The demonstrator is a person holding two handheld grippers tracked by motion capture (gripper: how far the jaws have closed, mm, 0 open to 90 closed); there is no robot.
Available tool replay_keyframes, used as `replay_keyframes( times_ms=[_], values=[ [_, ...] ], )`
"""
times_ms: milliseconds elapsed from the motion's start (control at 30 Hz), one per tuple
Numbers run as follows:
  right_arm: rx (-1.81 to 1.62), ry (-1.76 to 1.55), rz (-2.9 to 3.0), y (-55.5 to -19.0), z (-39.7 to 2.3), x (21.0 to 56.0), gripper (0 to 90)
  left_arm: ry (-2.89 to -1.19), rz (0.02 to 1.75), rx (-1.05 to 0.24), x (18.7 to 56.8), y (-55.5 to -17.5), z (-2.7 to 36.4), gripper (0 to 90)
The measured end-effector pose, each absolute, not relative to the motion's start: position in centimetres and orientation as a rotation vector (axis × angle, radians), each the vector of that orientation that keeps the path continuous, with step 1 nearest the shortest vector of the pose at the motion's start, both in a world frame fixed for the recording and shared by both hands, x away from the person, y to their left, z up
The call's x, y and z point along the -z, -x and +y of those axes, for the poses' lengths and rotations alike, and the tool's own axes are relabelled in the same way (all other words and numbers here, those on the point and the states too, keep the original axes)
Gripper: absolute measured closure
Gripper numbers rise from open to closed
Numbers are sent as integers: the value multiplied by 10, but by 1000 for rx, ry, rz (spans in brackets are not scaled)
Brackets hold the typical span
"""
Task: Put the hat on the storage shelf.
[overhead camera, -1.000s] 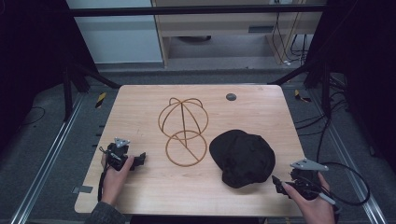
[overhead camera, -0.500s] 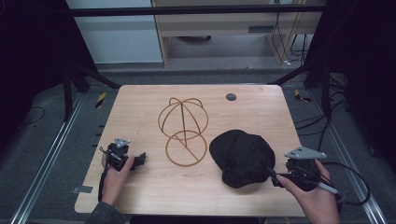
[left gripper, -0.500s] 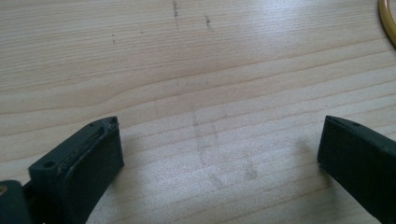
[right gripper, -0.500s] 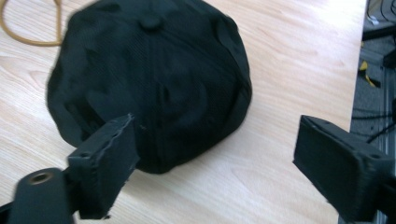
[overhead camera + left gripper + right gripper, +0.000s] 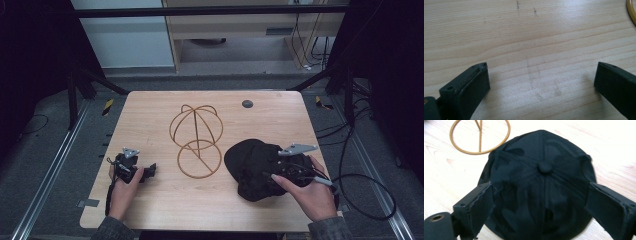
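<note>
Plywood table [image 5: 165, 210] carries everything, and on its right half lies a black cap [image 5: 252, 162], crown up, just beside the ring base of a gold wire hat stand [image 5: 196, 137] at the middle. Over the cap's near edge hovers the right gripper [image 5: 540, 197], its jaws just widened, spread to either side of the crown without pinching it. Over at the left edge sits the left gripper [image 5: 541, 77], jaws wide apart over bare wood. Near the far edge is a small dark round disc [image 5: 247, 104].
</note>
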State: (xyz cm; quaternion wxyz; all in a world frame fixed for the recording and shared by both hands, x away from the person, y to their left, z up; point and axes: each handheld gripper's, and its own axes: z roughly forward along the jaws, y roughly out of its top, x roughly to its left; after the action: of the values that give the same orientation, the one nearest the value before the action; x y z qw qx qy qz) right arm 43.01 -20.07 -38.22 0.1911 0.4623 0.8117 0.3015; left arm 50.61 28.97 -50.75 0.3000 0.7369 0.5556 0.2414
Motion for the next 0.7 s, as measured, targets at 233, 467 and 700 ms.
replay_keyframes(
  times_ms=[233, 467, 700],
  values=[
    [-760, -1348, 2307, -448, -194, 392, 148, -1957, 1472, -641, 508, -506, 289, 0],
    [-757, -1375, 2333, -454, -200, 396, 298, -1959, 1469, -638, 508, -506, 288, 0],
    [-772, -1395, 2381, -461, -204, 398, 471, -1965, 1463, -635, 507, -506, 287, 0]
  ],
)
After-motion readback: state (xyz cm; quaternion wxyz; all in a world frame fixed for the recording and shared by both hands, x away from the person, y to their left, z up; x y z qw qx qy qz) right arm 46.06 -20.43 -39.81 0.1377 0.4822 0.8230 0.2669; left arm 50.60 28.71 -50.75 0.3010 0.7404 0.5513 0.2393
